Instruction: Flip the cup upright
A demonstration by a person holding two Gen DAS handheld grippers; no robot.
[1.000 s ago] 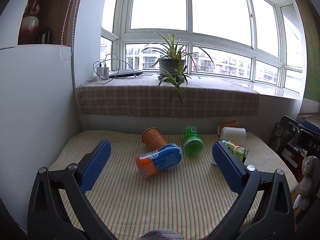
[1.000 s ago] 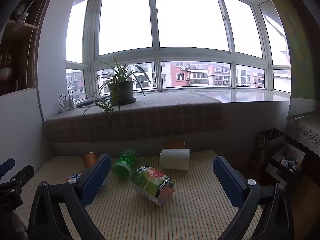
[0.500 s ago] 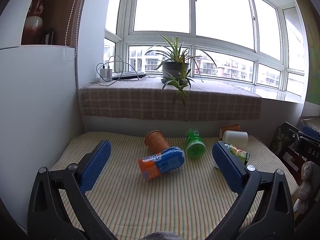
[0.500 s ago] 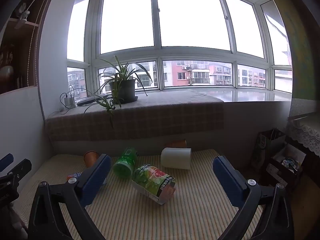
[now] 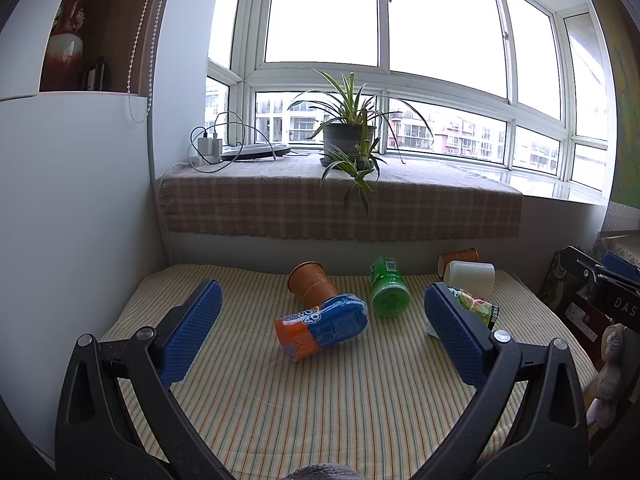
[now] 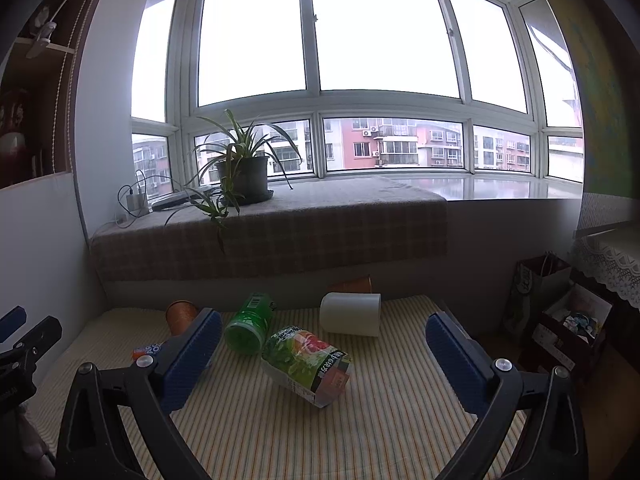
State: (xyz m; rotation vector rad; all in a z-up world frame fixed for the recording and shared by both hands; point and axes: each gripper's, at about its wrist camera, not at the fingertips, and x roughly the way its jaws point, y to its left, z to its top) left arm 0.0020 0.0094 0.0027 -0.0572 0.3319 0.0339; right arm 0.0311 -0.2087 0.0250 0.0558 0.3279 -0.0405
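Several cups lie on their sides on a striped mat [image 5: 320, 400]. A blue and orange cup [image 5: 322, 326] lies mid-mat, with an orange-brown cup [image 5: 311, 282] behind it. A green cup [image 5: 387, 293] [image 6: 250, 323] lies with its mouth toward me. A green and red printed cup [image 6: 307, 364] lies nearest the right gripper. A white cup [image 6: 351, 314] [image 5: 470, 277] lies behind it, with another brown cup [image 6: 354, 284] at the wall. My left gripper [image 5: 318, 320] is open and empty, short of the blue cup. My right gripper [image 6: 322, 346] is open and empty, short of the printed cup.
A checked cloth covers the window ledge [image 5: 340, 208], which holds a potted plant [image 5: 349, 140] and chargers [image 5: 208, 148]. A white cabinet wall [image 5: 72, 220] bounds the mat's left side. Bags and boxes [image 6: 560, 312] stand to the right of the mat.
Both views have shifted slightly, with the cups sitting a little lower and closer. Both grippers stay open and no cup has moved.
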